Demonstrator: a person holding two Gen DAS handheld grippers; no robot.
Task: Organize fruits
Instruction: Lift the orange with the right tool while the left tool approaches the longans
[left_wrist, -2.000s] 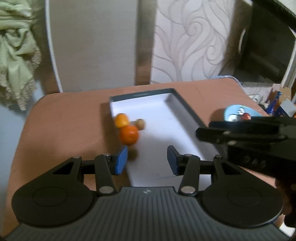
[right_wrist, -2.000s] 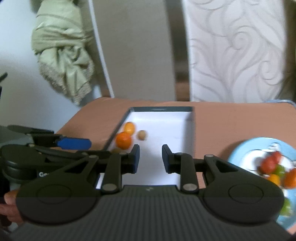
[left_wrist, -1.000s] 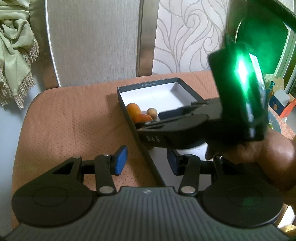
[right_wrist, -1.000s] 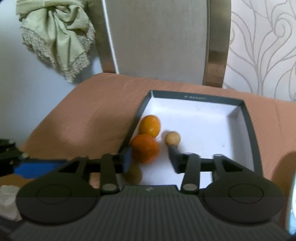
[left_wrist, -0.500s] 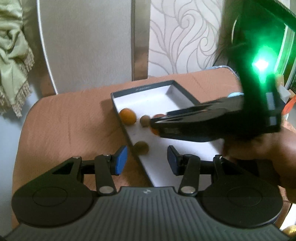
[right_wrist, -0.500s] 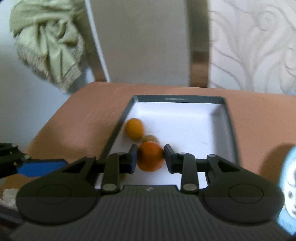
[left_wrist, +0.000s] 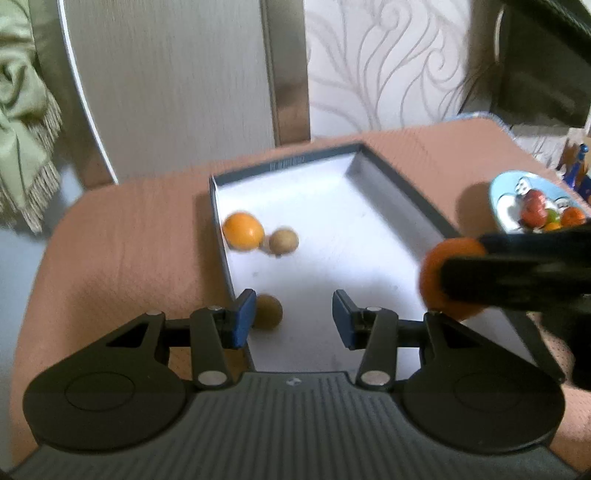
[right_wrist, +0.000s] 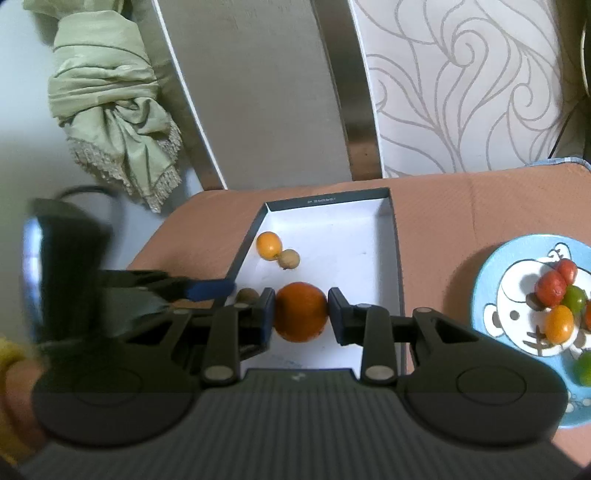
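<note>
My right gripper (right_wrist: 301, 312) is shut on a large orange (right_wrist: 301, 312) and holds it above the near end of the white box (right_wrist: 384, 236). The held orange also shows at the right in the left wrist view (left_wrist: 430, 277). In the box lie a small orange (left_wrist: 243, 230), a tan round fruit (left_wrist: 283, 240) and a brown round fruit (left_wrist: 267, 312). My left gripper (left_wrist: 293, 319) is open and empty over the box's near left corner, the brown fruit beside its left finger.
A blue plate (right_wrist: 491, 291) with red, green and orange fruits sits on the right of the salmon-coloured table (left_wrist: 129, 229). It also shows in the left wrist view (left_wrist: 496, 206). A green cloth (right_wrist: 107, 96) hangs beyond the table's far left.
My right gripper closed on the large orange in the box and lifted it, drawing back to the right. The brown fruit stayed near the box's left wall.
</note>
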